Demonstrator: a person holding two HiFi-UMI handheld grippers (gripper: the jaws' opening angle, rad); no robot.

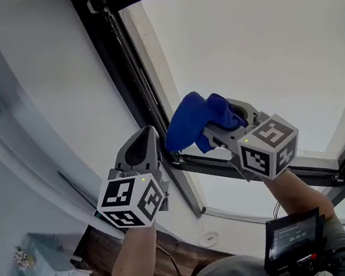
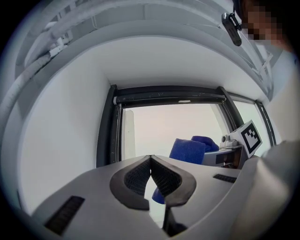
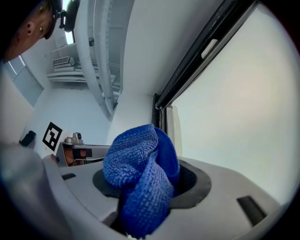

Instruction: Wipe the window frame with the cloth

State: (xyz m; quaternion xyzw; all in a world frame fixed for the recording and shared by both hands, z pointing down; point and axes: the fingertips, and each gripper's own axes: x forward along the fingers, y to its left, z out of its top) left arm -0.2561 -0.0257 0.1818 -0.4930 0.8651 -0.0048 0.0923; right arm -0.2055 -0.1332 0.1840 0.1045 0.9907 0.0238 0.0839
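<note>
**Right tool** (image 1: pixel 230 125): centre of the head view, its 2 jaws clamped on the blue cloth (image 1: pixel 195 119).
- The cloth is bunched, and most of it billows out ahead of the jaw tips. This is probably deliberate, so that a soft wad rather than plastic meets the window frame (image 1: pixel 123 64).
- The wad hangs just above the frame's lower black bar, near the corner where the left side bar comes down. I cannot tell from any view whether it touches the bar.

**Left tool** (image 1: pixel 145 139): left of centre, beside the side bar and apart from the cloth.
- Its jaws are together at the tips, with nothing between them.
- I judge it is parked clear of the wiping hand, since 1 tool is enough for this job.

**Views compared:**
- **Right gripper view:** the cloth (image 3: pixel 140 176) fills the jaw mouth and a fold runs down between the jaws, so the grip looks deep. In the head view the wad covers this. The frame (image 3: pixel 197 61) runs diagonally across the upper right, with pale glass to its right.
- **Left gripper view:** the pads (image 2: pixel 138 178) meet at the top, with a slit of light lower down, which confirms the tool is empty. The frame's top bar spans mid-picture. The cloth (image 2: pixel 187 151) sits right of centre.
- **Head view:** only this view places the cloth against the lower bar, and only it shows both forearms.
</note>
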